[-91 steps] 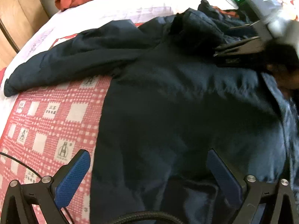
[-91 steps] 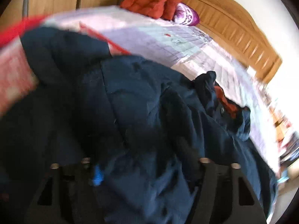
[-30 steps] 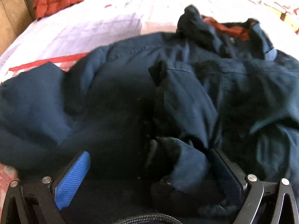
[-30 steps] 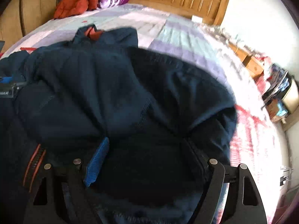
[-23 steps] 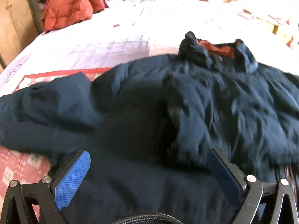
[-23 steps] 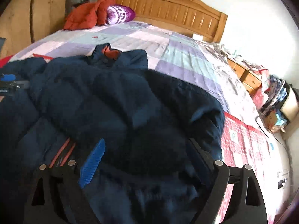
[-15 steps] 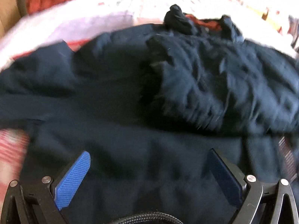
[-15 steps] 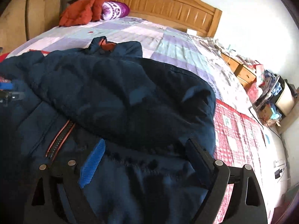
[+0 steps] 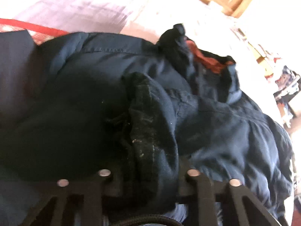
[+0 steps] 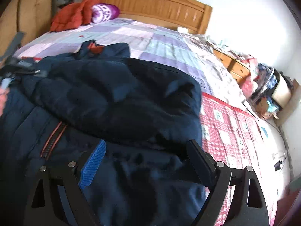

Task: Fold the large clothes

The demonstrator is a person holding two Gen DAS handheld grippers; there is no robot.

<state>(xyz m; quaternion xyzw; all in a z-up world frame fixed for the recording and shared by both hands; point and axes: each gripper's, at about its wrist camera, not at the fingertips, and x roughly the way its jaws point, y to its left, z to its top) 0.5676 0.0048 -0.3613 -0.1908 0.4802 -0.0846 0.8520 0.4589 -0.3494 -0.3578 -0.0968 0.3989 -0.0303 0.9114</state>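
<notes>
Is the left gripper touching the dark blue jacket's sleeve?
Touching. The left wrist view shows the left gripper closing, with the bunched cuff of the jacket sleeve filling the space between its fingers and pressed against them.

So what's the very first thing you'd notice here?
The big dark blue jacket sprawled over the bed, its orange-lined collar pointing toward the wooden headboard. Next, the left gripper closing, a sleeve cuff bunched between its fingers. An orange coat sits heaped by the headboard.

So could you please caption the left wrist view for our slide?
Left gripper closing on a bunched fold of the navy jacket on the bed.
</notes>
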